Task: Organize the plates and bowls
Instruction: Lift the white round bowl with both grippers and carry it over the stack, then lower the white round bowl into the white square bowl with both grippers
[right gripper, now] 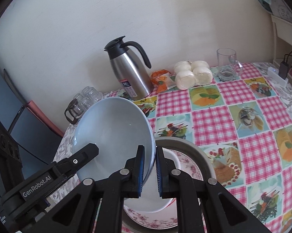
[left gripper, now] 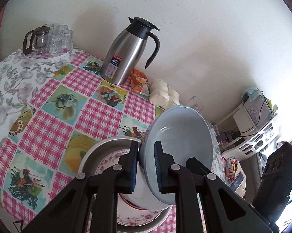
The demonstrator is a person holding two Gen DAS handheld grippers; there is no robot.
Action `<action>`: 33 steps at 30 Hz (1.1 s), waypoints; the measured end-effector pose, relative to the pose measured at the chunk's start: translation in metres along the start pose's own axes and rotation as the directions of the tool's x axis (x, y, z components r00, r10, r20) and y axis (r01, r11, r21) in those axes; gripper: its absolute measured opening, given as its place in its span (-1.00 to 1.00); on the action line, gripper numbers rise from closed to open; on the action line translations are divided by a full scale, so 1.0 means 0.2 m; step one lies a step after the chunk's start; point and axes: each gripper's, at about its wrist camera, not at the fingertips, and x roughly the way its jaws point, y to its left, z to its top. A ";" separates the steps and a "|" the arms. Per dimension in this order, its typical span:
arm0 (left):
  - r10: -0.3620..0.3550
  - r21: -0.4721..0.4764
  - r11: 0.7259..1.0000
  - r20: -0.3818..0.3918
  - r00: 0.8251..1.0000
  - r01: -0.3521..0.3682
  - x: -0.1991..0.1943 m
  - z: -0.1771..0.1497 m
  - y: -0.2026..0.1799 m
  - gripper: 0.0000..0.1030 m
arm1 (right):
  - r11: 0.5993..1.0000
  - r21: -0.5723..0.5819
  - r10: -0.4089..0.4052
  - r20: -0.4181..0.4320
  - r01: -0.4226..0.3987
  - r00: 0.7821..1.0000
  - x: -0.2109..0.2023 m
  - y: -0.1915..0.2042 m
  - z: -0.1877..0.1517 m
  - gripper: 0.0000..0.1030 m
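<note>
Both grippers are pinched onto the same blue bowl, one at each side of its rim. The left gripper (left gripper: 146, 167) has the rim squeezed between its blue pads, and the right gripper (right gripper: 149, 170) does the same on the opposite edge, its pads pressed close with only the thin wall of the bowl between them. In the right wrist view the other gripper's black finger shows at the far left of the bowl.

The blue bowl (left gripper: 182, 145) hangs in the air, tipped steeply so that its hollow faces the cameras, just above a stack at the near edge of the table. That stack is a white bowl (right gripper: 169, 159) sitting on a flowered plate (left gripper: 111, 158), which lies in a metal pan (left gripper: 107, 142).

I take this as the carrying step: the blue bowl is being brought to the pile. Next, I think, it must be levelled, centred over the white bowl and lowered before either grip lets go.

The bowl is glossy, pale grey-blue, wide and shallow, and looks clean and empty. It would be slippery.

Farther back on the checked tablecloth (right gripper: 243, 116) stands a steel jug (left gripper: 126, 54).
</note>
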 end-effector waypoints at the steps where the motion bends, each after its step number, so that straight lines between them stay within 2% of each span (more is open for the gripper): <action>1: 0.000 -0.005 1.000 0.000 1.000 0.000 0.00 0.00 0.01 -0.71 | 1.000 -0.002 0.002 -0.001 -0.002 1.000 0.00 0.01 0.00 -0.76; 12: 0.011 -0.030 0.999 -0.027 1.000 -0.012 0.00 -0.01 0.10 -0.71 | 1.000 -0.013 -0.005 -0.037 0.005 0.999 0.06 0.08 -0.04 -0.75; 33: 0.036 0.035 0.999 -0.131 0.991 -0.032 0.14 -0.08 0.02 -0.68 | 0.997 0.026 -0.076 -0.101 0.079 0.992 0.10 -0.04 -0.07 -0.74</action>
